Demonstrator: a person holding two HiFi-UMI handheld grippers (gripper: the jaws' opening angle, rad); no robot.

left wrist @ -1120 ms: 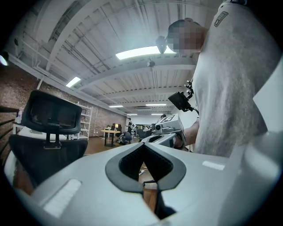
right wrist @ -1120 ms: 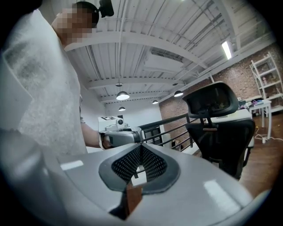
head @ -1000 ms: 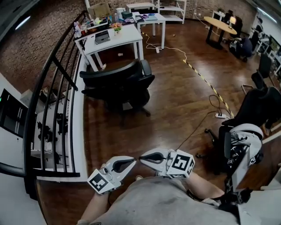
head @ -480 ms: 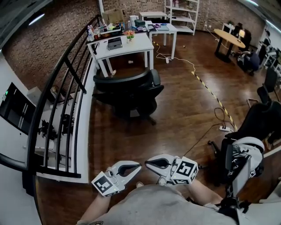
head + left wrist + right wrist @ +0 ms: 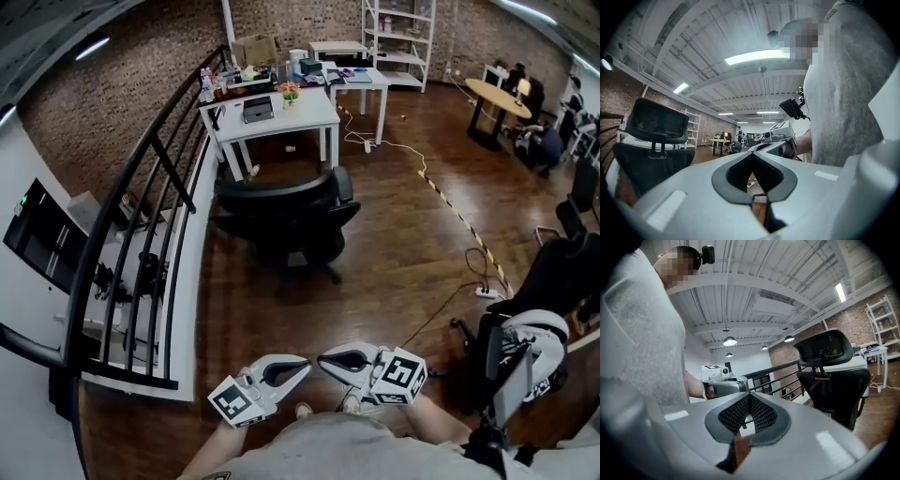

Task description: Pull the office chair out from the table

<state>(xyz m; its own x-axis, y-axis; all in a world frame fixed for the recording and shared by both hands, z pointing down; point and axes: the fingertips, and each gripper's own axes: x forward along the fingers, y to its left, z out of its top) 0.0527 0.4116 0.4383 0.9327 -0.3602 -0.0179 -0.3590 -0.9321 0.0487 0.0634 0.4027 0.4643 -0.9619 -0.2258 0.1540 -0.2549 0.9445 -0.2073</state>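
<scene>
Both grippers closed and empty, chair well ahead by the table.

Head view: the office chair point(image 5: 286, 211) stands just in front of the white table point(image 5: 314, 105), well apart from the left gripper point(image 5: 298, 366) and right gripper point(image 5: 328, 357), which are held tip to tip near the person's body. A black railing point(image 5: 141, 225) runs along the left, and a floor cable point(image 5: 448, 302) and a second chair point(image 5: 562, 267) (black, high-backed) lie to the right. Left gripper view: the jaws are pressed together with nothing between them. Right gripper view: the jaws are likewise together and empty, and open wood floor point(image 5: 394, 244) lies before the chair.
</scene>
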